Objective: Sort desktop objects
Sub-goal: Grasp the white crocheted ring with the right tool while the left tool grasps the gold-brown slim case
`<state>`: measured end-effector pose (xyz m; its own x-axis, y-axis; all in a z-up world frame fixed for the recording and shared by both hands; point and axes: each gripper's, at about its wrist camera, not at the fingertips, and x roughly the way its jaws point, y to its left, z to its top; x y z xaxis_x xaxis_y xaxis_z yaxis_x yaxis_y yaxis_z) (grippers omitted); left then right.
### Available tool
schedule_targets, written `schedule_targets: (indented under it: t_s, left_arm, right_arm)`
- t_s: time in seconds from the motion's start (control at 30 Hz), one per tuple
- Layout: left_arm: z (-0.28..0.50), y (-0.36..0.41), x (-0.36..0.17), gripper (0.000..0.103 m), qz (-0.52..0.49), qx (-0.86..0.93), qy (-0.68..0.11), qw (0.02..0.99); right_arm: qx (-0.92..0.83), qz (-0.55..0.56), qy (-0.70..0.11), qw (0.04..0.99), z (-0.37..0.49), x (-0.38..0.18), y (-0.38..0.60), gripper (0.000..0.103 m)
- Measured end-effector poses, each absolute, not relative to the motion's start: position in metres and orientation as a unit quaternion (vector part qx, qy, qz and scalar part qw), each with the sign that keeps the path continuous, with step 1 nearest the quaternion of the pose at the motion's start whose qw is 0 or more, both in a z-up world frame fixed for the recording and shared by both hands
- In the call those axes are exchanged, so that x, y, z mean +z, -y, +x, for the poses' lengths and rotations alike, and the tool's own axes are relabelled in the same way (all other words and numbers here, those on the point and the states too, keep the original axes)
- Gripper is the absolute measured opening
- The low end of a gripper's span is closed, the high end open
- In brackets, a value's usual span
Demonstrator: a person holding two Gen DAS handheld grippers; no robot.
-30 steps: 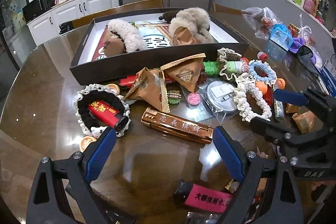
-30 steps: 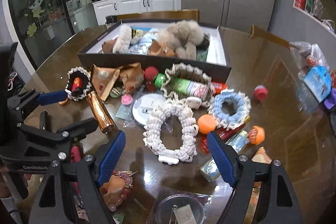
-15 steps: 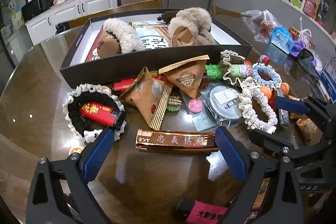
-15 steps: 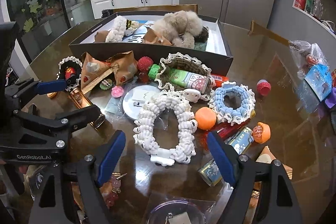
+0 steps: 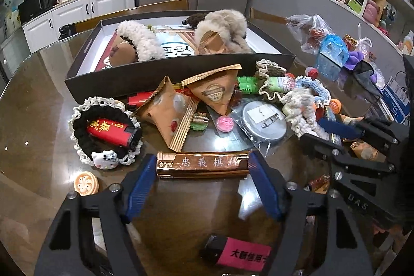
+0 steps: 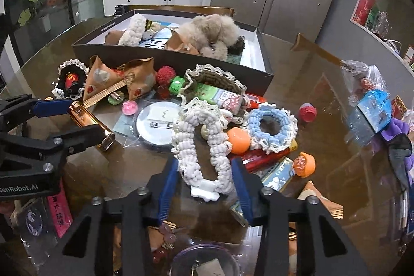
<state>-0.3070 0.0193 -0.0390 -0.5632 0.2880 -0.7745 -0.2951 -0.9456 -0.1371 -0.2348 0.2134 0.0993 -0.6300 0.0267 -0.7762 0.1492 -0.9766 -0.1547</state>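
Observation:
My left gripper [image 5: 203, 167] is shut on a shiny copper-gold box with Chinese characters [image 5: 203, 164], one pad at each end, low over the table; the box also shows in the right wrist view [image 6: 90, 124]. My right gripper [image 6: 205, 172] has its pads against both sides of a white crocheted scrunchie [image 6: 204, 146], which lies on the table. A black open box [image 5: 178, 69] at the back holds fluffy scrunchies and packets.
Brown triangular snack packets [image 5: 168, 113], a black lace scrunchie around a red lighter [image 5: 108, 131], a round tin badge [image 5: 264, 120], a blue scrunchie [image 6: 271, 128], orange balls [image 6: 239, 140], a pink lighter [image 5: 238, 252] and plastic bags [image 5: 328, 48] crowd the brown glass table.
Both grippers moved forward and closed: the left onto the copper-gold box, which has turned square to it, the right around the white scrunchie.

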Motion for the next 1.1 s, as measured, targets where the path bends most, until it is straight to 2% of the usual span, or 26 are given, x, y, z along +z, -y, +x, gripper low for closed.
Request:
schedule_targets:
  t_s: [0.03, 0.07, 0.1, 0.2, 0.43, 0.47, 0.5, 0.57, 0.6, 0.87, 0.93, 0.97, 1.0, 1.07, 1.1]
  left_arm:
    - [-0.306, -0.019, -0.039, 0.058, -0.437, 0.884, -0.003, 0.166]
    - [-0.306, -0.021, -0.039, 0.032, -0.440, 0.885, -0.025, 0.149]
    - [-0.306, -0.023, -0.040, 0.022, -0.441, 0.886, -0.047, 0.133]
    - [-0.312, -0.018, -0.039, 0.016, -0.440, 0.887, -0.037, 0.133]
    - [-0.317, -0.016, -0.039, 0.018, -0.439, 0.886, -0.032, 0.146]
    - [-0.317, -0.017, -0.039, 0.026, -0.438, 0.886, -0.034, 0.151]
    - [-0.313, -0.017, -0.039, 0.047, -0.437, 0.885, -0.033, 0.156]
    - [-0.313, -0.019, -0.040, 0.075, -0.439, 0.882, -0.033, 0.166]
    - [-0.311, -0.020, -0.040, 0.075, -0.440, 0.882, -0.034, 0.164]
    - [-0.326, -0.025, -0.042, 0.077, -0.441, 0.876, -0.045, 0.188]
    - [-0.329, -0.029, -0.043, 0.074, -0.441, 0.875, -0.056, 0.192]
    - [-0.329, -0.032, -0.043, 0.065, -0.439, 0.874, -0.063, 0.196]
    - [-0.329, -0.034, -0.042, 0.050, -0.437, 0.875, -0.070, 0.195]
    - [-0.329, -0.036, -0.042, 0.035, -0.435, 0.878, -0.080, 0.185]
    - [-0.329, -0.035, -0.041, 0.032, -0.438, 0.875, -0.071, 0.190]
  right_arm:
    - [-0.897, 0.429, -0.102, 0.033, -0.235, 0.100, -0.214, 0.025]
    - [-0.894, 0.438, -0.088, 0.044, -0.236, 0.098, -0.215, 0.024]
    - [-0.893, 0.441, -0.072, 0.053, -0.238, 0.097, -0.218, 0.024]
    - [-0.893, 0.441, -0.078, 0.049, -0.238, 0.098, -0.216, 0.024]
    - [-0.893, 0.442, -0.068, 0.054, -0.237, 0.098, -0.218, 0.024]
    - [-0.893, 0.443, -0.066, 0.055, -0.238, 0.098, -0.218, 0.024]
    - [-0.892, 0.443, -0.064, 0.057, -0.238, 0.097, -0.219, 0.024]
    - [-0.892, 0.443, -0.061, 0.059, -0.237, 0.097, -0.220, 0.024]
    - [-0.892, 0.443, -0.059, 0.060, -0.237, 0.097, -0.220, 0.024]
    - [-0.892, 0.444, -0.052, 0.065, -0.239, 0.097, -0.222, 0.026]
    - [-0.892, 0.444, -0.049, 0.067, -0.239, 0.097, -0.223, 0.026]
    - [-0.892, 0.444, -0.048, 0.068, -0.239, 0.097, -0.223, 0.026]
    - [-0.892, 0.444, -0.047, 0.068, -0.239, 0.097, -0.223, 0.026]
    - [-0.892, 0.445, -0.047, 0.068, -0.239, 0.097, -0.223, 0.026]
    - [-0.892, 0.445, -0.047, 0.068, -0.239, 0.097, -0.223, 0.026]
